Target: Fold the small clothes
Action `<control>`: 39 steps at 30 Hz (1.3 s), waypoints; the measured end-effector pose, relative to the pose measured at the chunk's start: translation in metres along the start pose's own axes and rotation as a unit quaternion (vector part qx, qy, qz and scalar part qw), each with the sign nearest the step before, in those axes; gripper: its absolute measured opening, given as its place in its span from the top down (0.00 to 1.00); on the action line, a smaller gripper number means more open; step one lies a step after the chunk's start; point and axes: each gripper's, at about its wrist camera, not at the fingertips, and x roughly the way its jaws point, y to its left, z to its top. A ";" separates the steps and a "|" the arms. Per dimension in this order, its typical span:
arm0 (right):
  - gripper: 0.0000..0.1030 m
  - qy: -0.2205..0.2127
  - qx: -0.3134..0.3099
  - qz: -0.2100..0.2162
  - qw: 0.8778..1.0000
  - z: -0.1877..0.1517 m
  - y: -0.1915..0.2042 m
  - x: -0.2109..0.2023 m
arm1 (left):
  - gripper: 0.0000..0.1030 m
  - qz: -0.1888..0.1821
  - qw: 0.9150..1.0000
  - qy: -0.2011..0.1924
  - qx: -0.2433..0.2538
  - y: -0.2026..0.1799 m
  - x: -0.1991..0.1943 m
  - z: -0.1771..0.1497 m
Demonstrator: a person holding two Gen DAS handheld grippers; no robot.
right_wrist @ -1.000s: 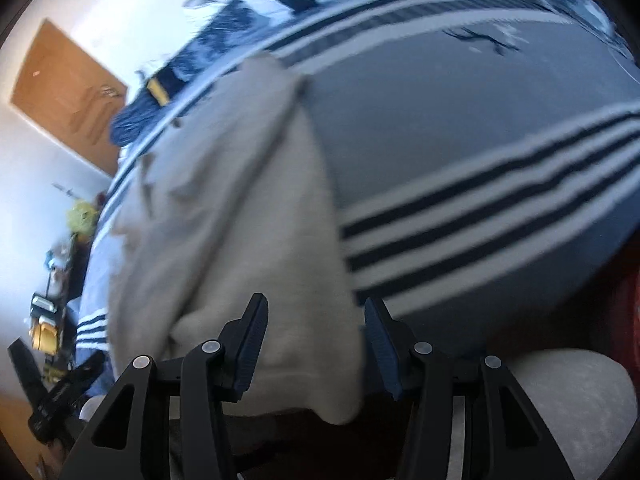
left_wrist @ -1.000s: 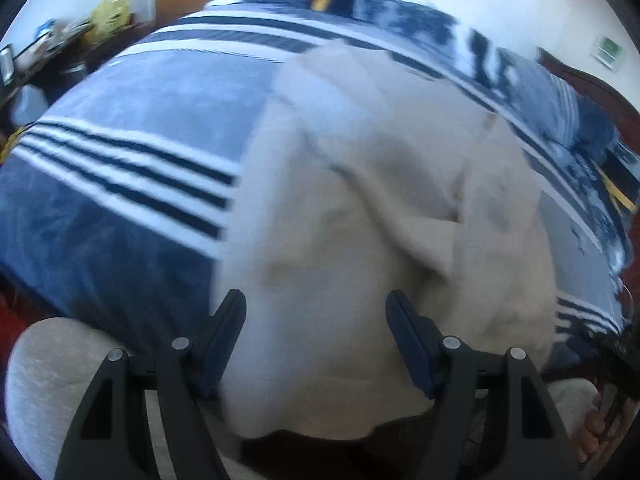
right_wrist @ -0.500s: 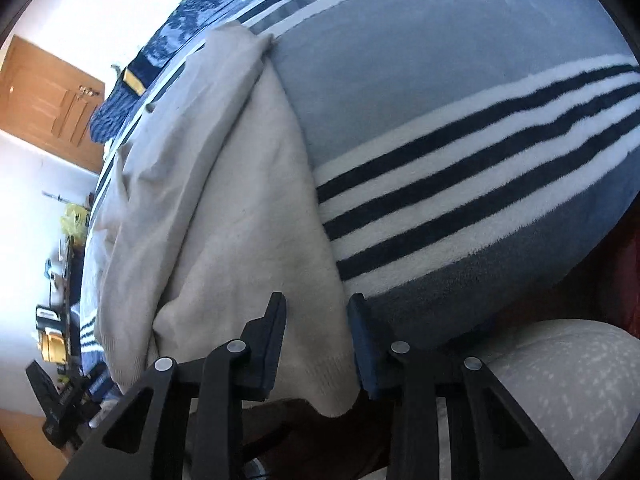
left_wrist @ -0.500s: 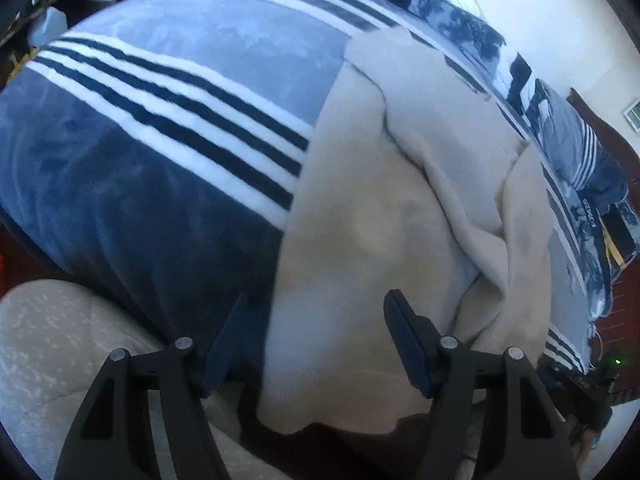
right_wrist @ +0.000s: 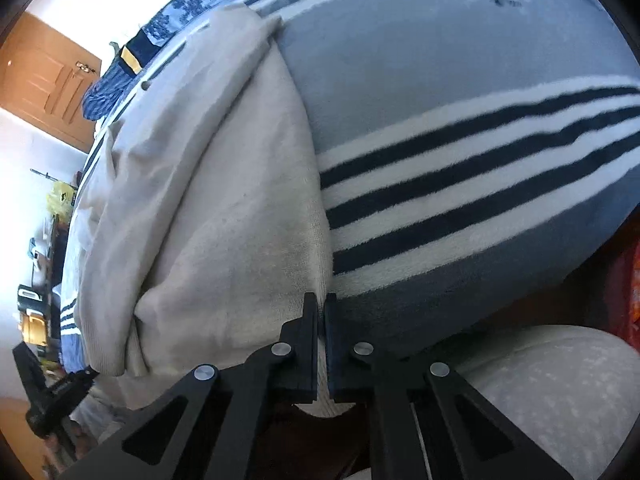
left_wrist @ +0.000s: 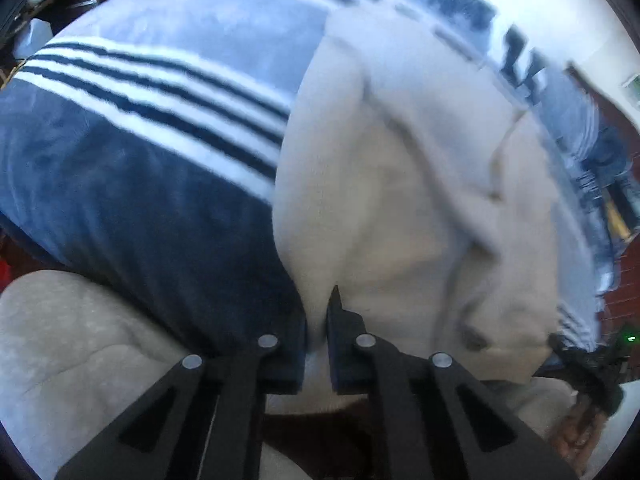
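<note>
Both hand-held grippers (left_wrist: pixel 316 320) (right_wrist: pixel 321 312) pinching beige garment (right_wrist: pixel 224 216), hem hidden

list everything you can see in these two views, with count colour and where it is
beige knit garment: one, beige, spread on the bed, near hem hanging over the edge
blue fleece blanket with white and navy stripes: one, blue-grey, covers the bed under the garment
dark blue patterned bedding: one heap, navy and white with a yellow patch, far end of the bed
brown wooden door: one, orange-brown, on the far wall, left in the right wrist view
cluttered side furniture: one, dark with mixed items, too small to name, beside the bed
light grey trouser legs: two, pale grey, at the bed's near edge
left gripper: one, black, shut on the garment's near left hem
right gripper: one, black, shut on the garment's near right hem
</note>
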 end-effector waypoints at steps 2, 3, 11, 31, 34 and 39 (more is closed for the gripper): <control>0.98 -0.021 0.002 -0.007 1.000 -0.003 -0.001 -0.017 | 0.92 -0.003 1.000 -0.021 0.004 0.001 -0.018 -0.003; 0.98 -0.025 0.006 -0.009 1.000 -0.005 -0.004 -0.022 | 0.92 -0.002 1.000 -0.021 0.004 0.002 -0.019 -0.003; 0.96 0.023 -0.004 -0.030 0.999 -0.004 0.000 0.004 | 0.87 0.052 0.998 0.013 -0.013 0.014 0.005 -0.006; 0.28 -0.140 -0.103 0.107 0.979 0.066 0.104 -0.114 | 0.27 0.024 0.981 -0.139 0.132 -0.114 -0.095 0.074; 0.28 -0.106 -0.090 0.124 0.982 0.089 0.102 -0.093 | 0.27 0.027 0.982 -0.130 0.134 -0.122 -0.080 0.095; 0.28 -0.064 -0.065 0.141 0.986 0.131 0.093 -0.046 | 0.27 0.038 0.986 -0.107 0.125 -0.121 -0.042 0.141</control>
